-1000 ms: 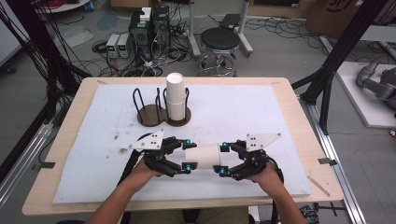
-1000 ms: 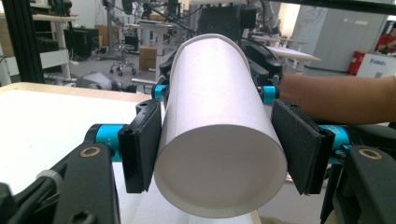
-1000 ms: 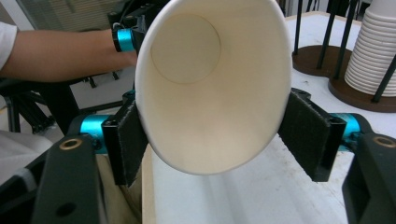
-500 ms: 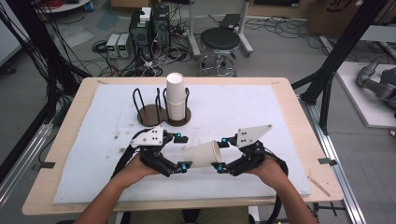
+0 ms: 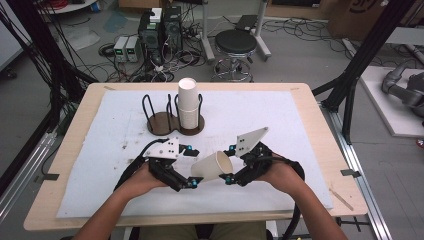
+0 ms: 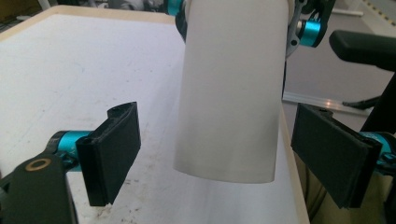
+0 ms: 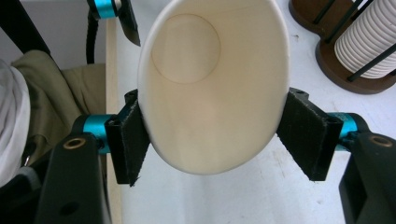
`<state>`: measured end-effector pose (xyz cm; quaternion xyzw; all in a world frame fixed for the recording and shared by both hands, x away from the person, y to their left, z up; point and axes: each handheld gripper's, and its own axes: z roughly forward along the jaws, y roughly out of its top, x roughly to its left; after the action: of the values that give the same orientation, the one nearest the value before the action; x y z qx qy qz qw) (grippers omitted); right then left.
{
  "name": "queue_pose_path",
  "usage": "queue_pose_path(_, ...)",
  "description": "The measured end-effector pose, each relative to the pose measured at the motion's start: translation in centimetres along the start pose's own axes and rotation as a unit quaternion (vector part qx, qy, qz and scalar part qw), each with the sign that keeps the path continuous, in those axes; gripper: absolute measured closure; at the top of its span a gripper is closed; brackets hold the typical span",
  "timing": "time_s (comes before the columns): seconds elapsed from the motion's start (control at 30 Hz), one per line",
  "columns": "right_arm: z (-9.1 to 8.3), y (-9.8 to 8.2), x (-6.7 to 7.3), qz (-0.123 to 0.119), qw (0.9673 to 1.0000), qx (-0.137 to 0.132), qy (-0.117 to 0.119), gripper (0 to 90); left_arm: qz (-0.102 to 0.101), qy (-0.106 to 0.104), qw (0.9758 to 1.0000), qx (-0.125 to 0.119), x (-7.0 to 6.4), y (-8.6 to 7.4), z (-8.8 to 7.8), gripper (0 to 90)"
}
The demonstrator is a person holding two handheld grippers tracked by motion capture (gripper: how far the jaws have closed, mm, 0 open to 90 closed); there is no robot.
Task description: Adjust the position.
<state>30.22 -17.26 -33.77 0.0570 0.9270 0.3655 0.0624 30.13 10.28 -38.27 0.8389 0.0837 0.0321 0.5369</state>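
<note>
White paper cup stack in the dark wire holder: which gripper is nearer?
Left, marginally. The left gripper sits just in front of the white paper cup stack; the right gripper, clamping a single white paper cup, is farther right.

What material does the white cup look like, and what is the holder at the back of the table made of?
The cup looks like matte white paper: its mouth is squeezed into an oval between the right gripper pads, and a seamed disc forms its bottom. The holder seems to have a dark brown wooden base with thin black wire loops, probably metal; its finish is hard to judge from here.
</note>
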Motion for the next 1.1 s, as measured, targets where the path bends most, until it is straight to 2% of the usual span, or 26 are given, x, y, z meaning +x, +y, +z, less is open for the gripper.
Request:
queue_pose_path(0.17,0.4,0.3,0.1,-0.01,0.9997,0.024,-0.003,30.2,0.004,-0.006,0.9997,0.024,0.0,-0.2,0.5,17.5)
queue_pose_path(0.33,0.8,0.5,0.3,-0.016,0.999,0.042,-0.001,30.3,0.002,-0.015,0.9993,0.035,-0.1,-0.3,0.9,18.6)
queue_pose_path(0.63,1.3,1.4,0.6,-0.037,0.9968,0.071,-0.004,29.9,0.019,-0.036,0.9972,0.063,-0.3,0.2,2.0,21.9)
queue_pose_path(0.9,1.7,1.5,0.8,-0.044,0.9955,0.084,0.003,29.6,0.011,-0.053,0.9956,0.077,-0.1,-0.1,2.6,31.4)
queue_pose_path(1.1,2.0,1.5,1.0,-0.047,0.9946,0.092,0.009,29.7,0.013,-0.054,0.9943,0.091,-0.2,-0.2,2.9,34.5)
